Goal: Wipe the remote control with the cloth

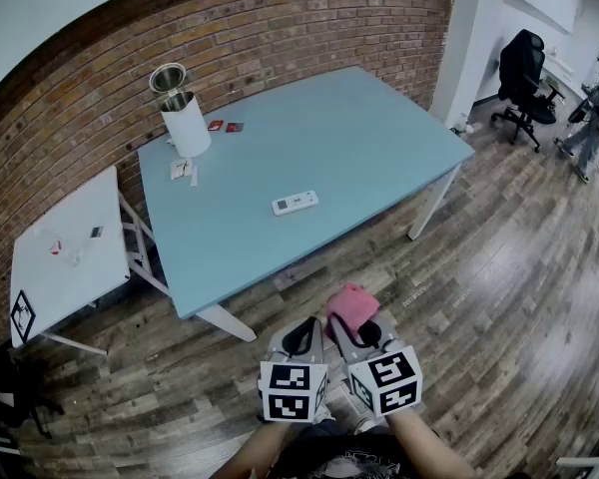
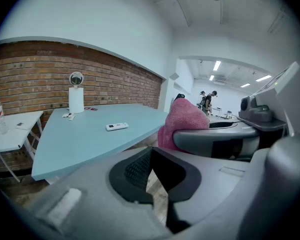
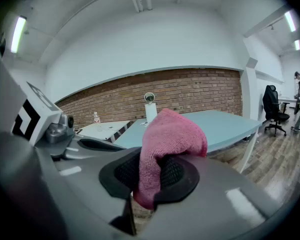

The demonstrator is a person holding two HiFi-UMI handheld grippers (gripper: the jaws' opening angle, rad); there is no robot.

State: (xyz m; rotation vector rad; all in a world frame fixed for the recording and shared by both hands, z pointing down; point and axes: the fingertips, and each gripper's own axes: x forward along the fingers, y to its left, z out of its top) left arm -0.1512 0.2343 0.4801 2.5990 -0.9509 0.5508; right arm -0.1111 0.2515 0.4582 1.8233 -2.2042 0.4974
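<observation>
- Right tool: jaws clamped on pink cloth; fold bunched above pads.
- Left tool: jaws fully together, empty.
- Remote control: flat on blue surface, well apart from white canister, toward near edge.
- Both tools: off surface, farther from canister than remote.
- Cloth, estimate: soft, light, limp. Present pinch adequate.
- Remote, estimate: light, rigid, smooth. May slide under wiping, so pin one end or grip long sides with left tool.

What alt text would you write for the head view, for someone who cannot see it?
Seen from above, the right hand-held gripper clamps a pink cloth, beside the shut, empty left hand-held gripper, above a wooden floor. Ahead, a white remote control lies on a light blue table by a brick wall.
</observation>
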